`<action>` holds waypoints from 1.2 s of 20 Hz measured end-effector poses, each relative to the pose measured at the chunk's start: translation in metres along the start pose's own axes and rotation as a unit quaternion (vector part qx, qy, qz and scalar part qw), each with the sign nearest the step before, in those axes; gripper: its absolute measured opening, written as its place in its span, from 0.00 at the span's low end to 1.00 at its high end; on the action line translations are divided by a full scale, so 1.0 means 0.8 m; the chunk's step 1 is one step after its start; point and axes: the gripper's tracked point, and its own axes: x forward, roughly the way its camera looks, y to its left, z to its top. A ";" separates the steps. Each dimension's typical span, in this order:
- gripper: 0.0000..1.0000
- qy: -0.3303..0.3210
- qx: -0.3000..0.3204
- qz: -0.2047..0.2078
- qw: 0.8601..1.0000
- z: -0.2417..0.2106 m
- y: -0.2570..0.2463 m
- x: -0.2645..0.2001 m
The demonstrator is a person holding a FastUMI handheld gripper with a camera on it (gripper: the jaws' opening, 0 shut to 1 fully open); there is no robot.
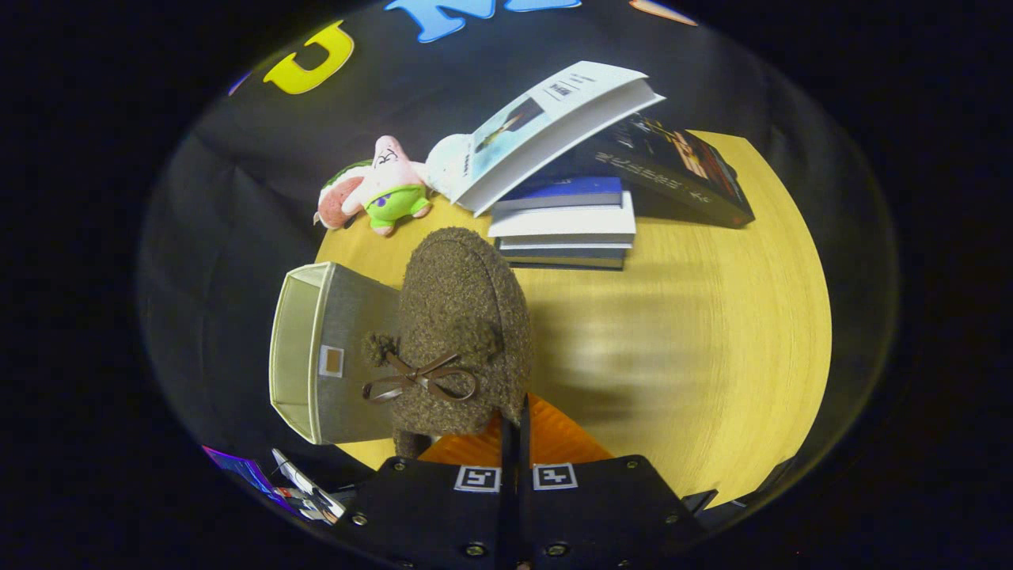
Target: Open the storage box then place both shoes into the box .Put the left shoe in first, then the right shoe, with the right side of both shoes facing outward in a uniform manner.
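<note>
Yellow table (712, 332) below; jaws clamp fuzzy shoe (463, 317) beside box (316, 356).

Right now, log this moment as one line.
gripper: shut on shoe | shoe: held above table | box: open, beside shoe

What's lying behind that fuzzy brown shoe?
Beyond the brown shoe, pinched by the gripper, lie a book stack and plush toys. It covers part of the storage box beside it.

Right of centre, the counter (712, 332) lies bare and open for passing. The shoe (463, 332), pinched in the closed jaws of the gripper (514, 427), blocks centre; the storage box (316, 356) stands left, stacked books (566, 229) and plush toys (380, 190) above.
</note>
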 end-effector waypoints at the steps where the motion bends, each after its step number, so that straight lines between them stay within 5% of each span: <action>1: 0.01 -0.003 -0.005 0.006 1.000 0.006 0.017 0.000; 13: 0.01 -0.014 -0.088 0.069 0.994 0.041 0.251 0.009; 20: 0.01 0.011 -0.095 0.037 0.995 0.032 0.317 0.066; 24: 0.01 0.028 -0.091 -0.018 0.995 0.018 0.304 0.106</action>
